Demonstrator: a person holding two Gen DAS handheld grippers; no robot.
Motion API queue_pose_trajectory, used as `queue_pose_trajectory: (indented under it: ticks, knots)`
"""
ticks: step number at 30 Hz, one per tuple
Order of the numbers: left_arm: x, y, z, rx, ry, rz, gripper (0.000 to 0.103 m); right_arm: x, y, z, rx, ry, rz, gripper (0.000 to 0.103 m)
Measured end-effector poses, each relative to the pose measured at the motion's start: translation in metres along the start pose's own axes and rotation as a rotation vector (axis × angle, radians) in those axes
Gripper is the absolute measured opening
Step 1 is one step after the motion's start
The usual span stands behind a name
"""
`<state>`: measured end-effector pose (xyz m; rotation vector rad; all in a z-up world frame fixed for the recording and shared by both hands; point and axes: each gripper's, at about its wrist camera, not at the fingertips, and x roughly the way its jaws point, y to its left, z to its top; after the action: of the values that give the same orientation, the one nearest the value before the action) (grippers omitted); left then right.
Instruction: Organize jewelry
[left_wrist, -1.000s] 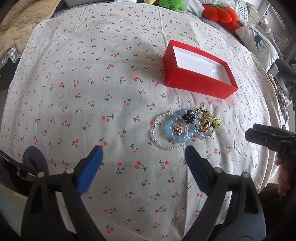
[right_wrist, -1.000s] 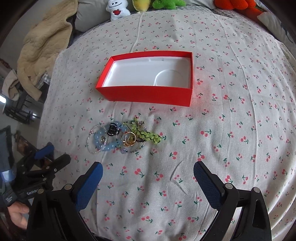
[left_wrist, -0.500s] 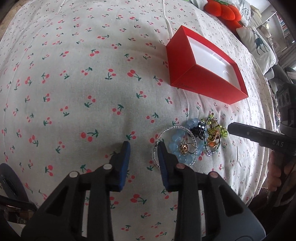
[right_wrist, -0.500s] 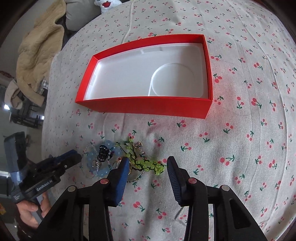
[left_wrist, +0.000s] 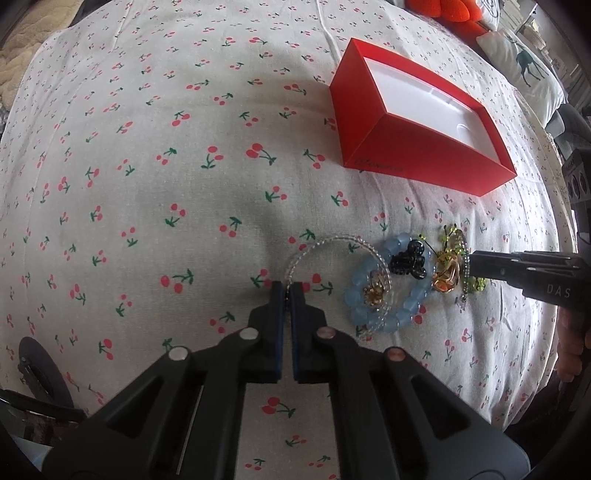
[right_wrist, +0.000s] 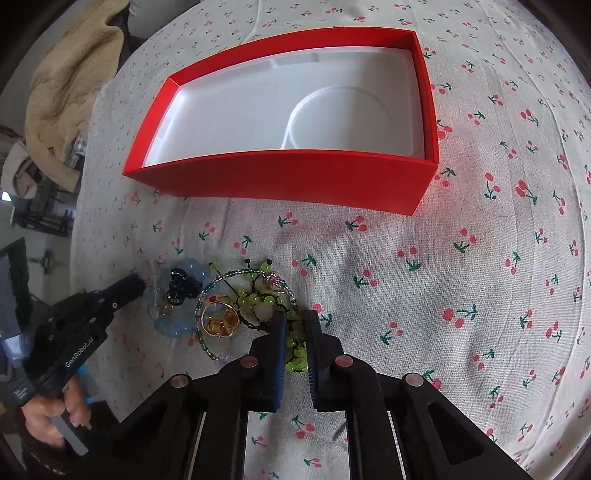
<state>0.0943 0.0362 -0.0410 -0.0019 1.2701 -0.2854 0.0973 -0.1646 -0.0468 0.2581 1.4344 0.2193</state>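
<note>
Left gripper (left_wrist: 285, 291) fingers pinched nearly together on the clear bead bracelet (left_wrist: 325, 245), right gripper (right_wrist: 295, 325) fingers narrow, clamping the green bead piece (right_wrist: 295, 347) (red box (right_wrist: 288, 173) just ahead, on the bed).

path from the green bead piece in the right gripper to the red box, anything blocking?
Nothing visible. Only bare cherry-print cloth lies between the green bead piece in the right gripper and the red box, which is open and empty.
</note>
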Motion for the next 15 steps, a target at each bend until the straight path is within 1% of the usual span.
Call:
queue_pose_trajectory:
  ticks: [2,5,15]
  knots:
    - [-0.003,0.0,-0.002,-0.005,-0.002,-0.001,0.004,-0.005,-0.001,-0.004,-0.007,-0.011,-0.002,0.006]
    - [-0.012,0.006,-0.008,-0.013,-0.005,-0.009,0.004,-0.016,0.0,-0.007,-0.013,-0.034,0.011,0.006]
    - [-0.048,0.003,-0.015,-0.009,-0.097,-0.04,0.004,-0.061,0.004,-0.019,-0.036,-0.144,0.065,0.006]
